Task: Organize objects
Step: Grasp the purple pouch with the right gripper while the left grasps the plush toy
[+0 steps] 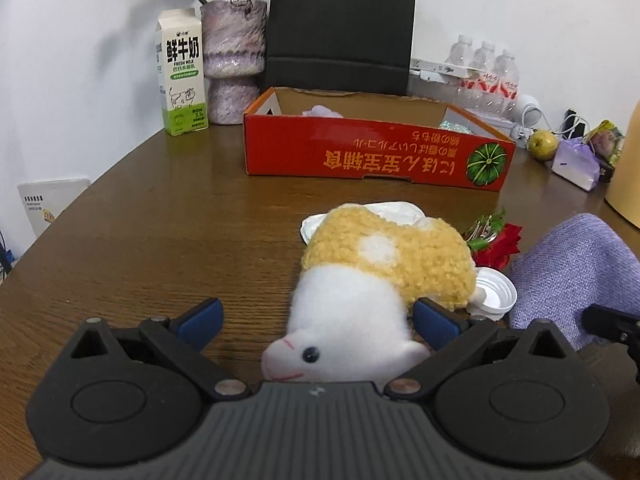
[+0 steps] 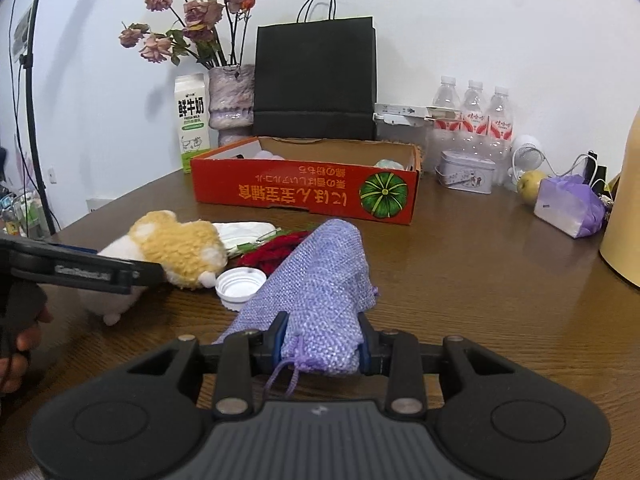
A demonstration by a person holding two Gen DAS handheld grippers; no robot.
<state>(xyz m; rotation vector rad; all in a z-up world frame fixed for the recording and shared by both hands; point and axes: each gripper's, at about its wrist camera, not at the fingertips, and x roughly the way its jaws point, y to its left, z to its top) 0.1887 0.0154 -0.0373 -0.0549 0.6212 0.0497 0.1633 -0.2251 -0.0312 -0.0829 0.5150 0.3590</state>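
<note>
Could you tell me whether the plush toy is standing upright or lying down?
Lying down: the plush toy rests lengthwise on the table, face toward the open left gripper.

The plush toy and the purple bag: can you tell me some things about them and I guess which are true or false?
1. The right hand-held gripper is shut on the purple bag. True.
2. The plush toy is inside the red box. False: it lies on the table, in front of the box.
3. The left hand-held gripper is open around the toy. True.
4. The milk carton has tipped over. False: it stands upright beside the vase.
5. A white cap lies between the toy and the bag. True.
</note>
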